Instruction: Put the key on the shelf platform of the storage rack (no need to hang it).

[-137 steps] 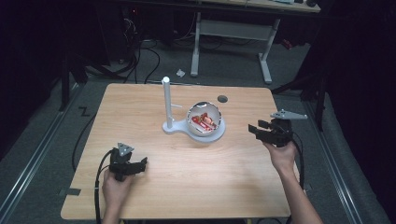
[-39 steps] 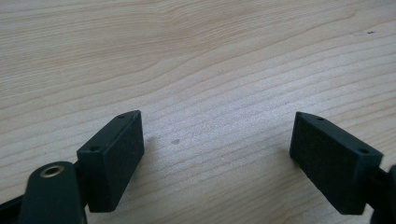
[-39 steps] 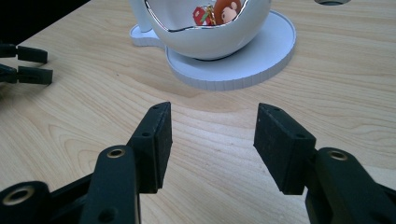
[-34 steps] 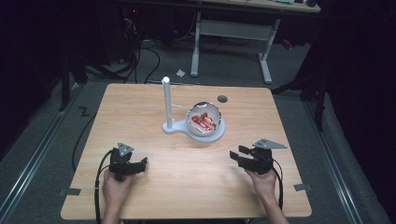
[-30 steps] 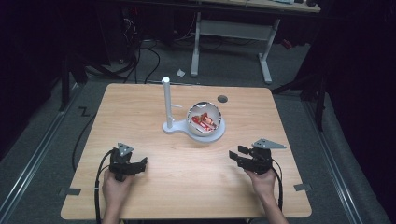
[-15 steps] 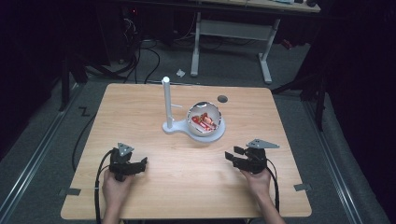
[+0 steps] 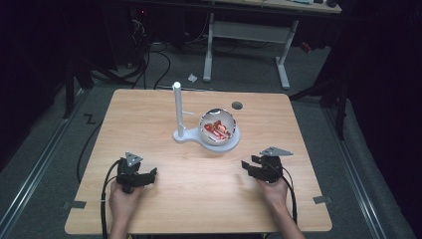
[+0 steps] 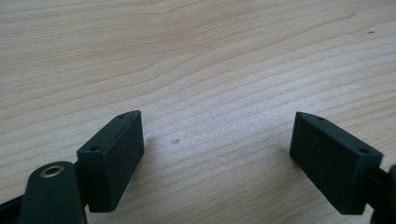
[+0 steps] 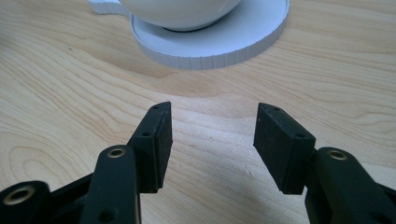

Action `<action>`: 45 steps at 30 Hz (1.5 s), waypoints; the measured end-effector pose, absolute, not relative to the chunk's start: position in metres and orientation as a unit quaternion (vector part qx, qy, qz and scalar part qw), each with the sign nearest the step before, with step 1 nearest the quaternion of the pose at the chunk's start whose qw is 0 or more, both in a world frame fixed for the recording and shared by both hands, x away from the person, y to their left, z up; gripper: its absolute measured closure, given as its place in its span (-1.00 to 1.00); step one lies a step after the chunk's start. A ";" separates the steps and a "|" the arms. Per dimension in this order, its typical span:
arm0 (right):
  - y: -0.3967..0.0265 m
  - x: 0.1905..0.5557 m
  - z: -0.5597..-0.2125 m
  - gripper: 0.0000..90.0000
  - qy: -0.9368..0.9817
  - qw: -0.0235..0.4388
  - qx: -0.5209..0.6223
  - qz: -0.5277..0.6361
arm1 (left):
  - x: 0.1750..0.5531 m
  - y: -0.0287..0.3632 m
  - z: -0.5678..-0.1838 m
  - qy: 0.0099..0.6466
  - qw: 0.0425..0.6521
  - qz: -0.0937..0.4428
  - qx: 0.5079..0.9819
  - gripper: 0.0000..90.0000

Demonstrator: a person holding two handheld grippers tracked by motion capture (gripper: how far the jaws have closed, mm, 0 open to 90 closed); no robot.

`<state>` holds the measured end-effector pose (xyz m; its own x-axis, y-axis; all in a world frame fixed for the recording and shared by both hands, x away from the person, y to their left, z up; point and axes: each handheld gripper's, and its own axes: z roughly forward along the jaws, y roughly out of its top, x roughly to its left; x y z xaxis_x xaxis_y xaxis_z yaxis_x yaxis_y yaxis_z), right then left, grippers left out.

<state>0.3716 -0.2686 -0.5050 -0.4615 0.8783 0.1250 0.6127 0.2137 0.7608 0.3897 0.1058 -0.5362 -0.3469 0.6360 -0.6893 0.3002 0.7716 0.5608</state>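
A white bowl (image 7: 217, 128) with red-wrapped pieces inside sits on a white round base (image 7: 230, 144), which joins an upright white post (image 7: 176, 105) just left of it. My left gripper (image 7: 148, 175) rests low at the table's front left, open, with bare wood between its pads (image 8: 217, 130). At the front right, my right gripper (image 7: 249, 165) points toward the bowl and is open with nothing between its jaws (image 9: 212, 116). In the right gripper view the bowl's underside (image 9: 180, 11) and the base rim (image 9: 233, 39) lie a short way ahead of the fingertips.
The wooden table (image 7: 149, 114) has a small dark round hole (image 7: 237, 105) behind the bowl. A cable trails from each gripper over the near edge. Dark floor and a desk frame (image 7: 246, 32) lie beyond the far edge.
My right gripper came from the right edge toward the front, then crept a little left toward the middle. The left gripper, bowl and stand stayed where they were.
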 end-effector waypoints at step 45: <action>-0.265 0.381 -0.531 -0.11 0.781 0.218 0.484 0.330 | 0.389 0.105 -0.536 0.805 0.491 0.169 0.287 -0.60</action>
<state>0.3810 -0.2648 -0.5310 -0.4369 0.8992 -0.0221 0.6108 0.3147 0.7265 0.3894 0.1050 -0.5359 -0.3537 0.6284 -0.6928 0.2961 0.7778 0.5544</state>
